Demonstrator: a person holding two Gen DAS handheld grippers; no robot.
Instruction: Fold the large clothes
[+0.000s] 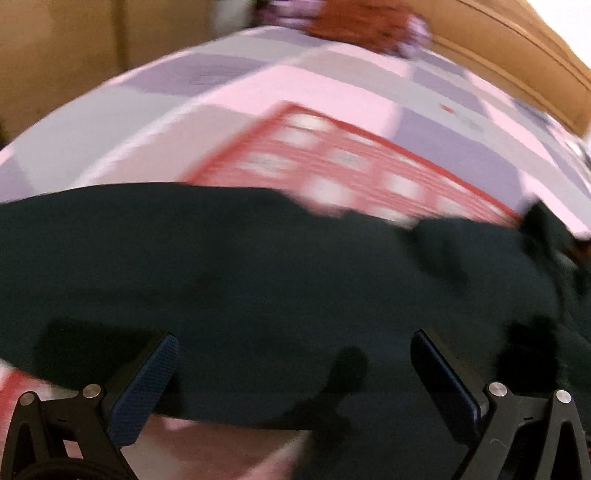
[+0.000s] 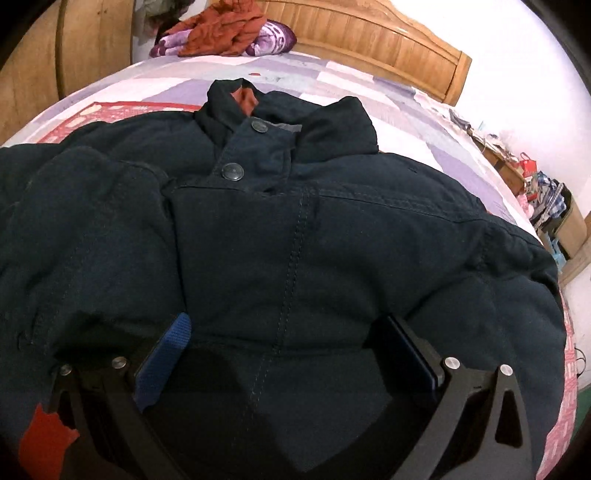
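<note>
Both grippers stood with their jaws spread wide and nothing between them. Seen from the right wrist, the right gripper [image 2: 284,350] hung low over the dark navy jacket [image 2: 295,229], its blue pads [image 2: 164,362] apart on either side of the stitched centre seam, with the cloth bulging up between the fingers but not pinched. That jacket lay front side up on the bed [image 2: 443,147], spread across a sheet of pink and lilac patches, its collar [image 2: 332,125] standing up toward the wooden headboard [image 2: 388,40] and showing a rust-coloured lining. Two round metal snaps [image 2: 232,171] sat on the placket just below the collar. One sleeve was bunched in a heap on the left of that view. From the left wrist the picture was smeared by motion; the left gripper [image 1: 295,369] hovered over an edge of the same dark cloth [image 1: 258,277], its fingers [image 1: 147,387] wide apart and holding nothing. Beyond the jacket there, a red checked cloth [image 1: 351,170] lay on the sheet. At the head of the bed, a rust-orange garment [image 2: 221,29] was heaped on a purple patterned pillow [image 2: 273,37]. Off the far right side stood cluttered bags and boxes [image 2: 550,206] against a white wall.
</note>
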